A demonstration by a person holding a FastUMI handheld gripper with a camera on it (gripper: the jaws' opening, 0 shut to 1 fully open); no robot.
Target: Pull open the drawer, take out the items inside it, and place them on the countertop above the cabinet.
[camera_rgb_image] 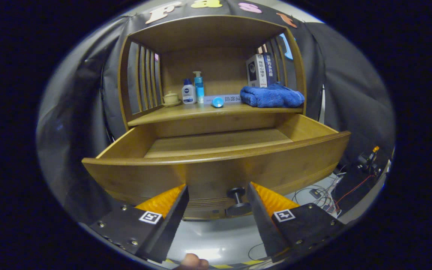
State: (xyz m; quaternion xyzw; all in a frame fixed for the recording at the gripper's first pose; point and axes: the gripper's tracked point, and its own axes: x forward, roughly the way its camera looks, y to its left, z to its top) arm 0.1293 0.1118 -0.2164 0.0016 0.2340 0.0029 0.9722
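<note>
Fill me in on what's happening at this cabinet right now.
A person's handheld gripper is open in front of a wooden cabinet, its fingers apart on either side of the dark drawer knob without pressing on it. The drawer is pulled out, and the part of its floor in view holds nothing. On the countertop above sit a folded blue towel, two bottles, a small lidded pot, a blue ball and some books.

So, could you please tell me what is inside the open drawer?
The drawer shows only bare wooden floor toward its back; its front panel hides the nearer part. The tool is open, its fingers either side of the knob.
</note>
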